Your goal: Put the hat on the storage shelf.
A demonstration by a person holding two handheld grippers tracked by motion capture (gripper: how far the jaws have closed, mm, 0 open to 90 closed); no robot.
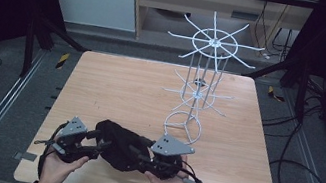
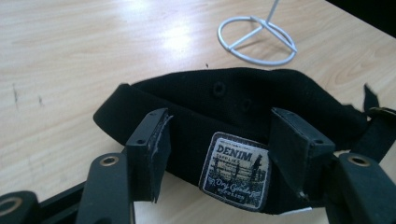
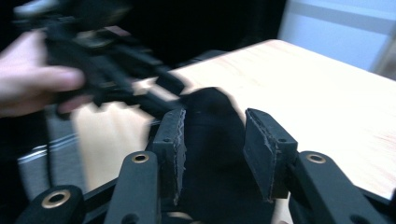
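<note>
A black cap (image 1: 116, 148) with a woven "Denim" label (image 2: 235, 171) lies near the table's front edge between both hands. My left gripper (image 1: 97, 143) comes at it from the left. In the left gripper view the cap (image 2: 233, 93) spans the gap from pad to pad, so the left gripper (image 2: 217, 135) is shut on it. My right gripper (image 1: 140, 154) reaches in from the right. Its jaws (image 3: 212, 135) stand apart around the cap's dark cloth (image 3: 210, 116) without pressing it. The left gripper (image 3: 107, 60) and its hand show blurred beyond.
A white wire rack (image 1: 203, 73) with two tiers of radiating arms stands on a ring base (image 2: 257, 42) at the table's right middle, close behind the right gripper. The wooden table (image 1: 121, 84) has bare surface to the left and centre. Black frame posts flank it.
</note>
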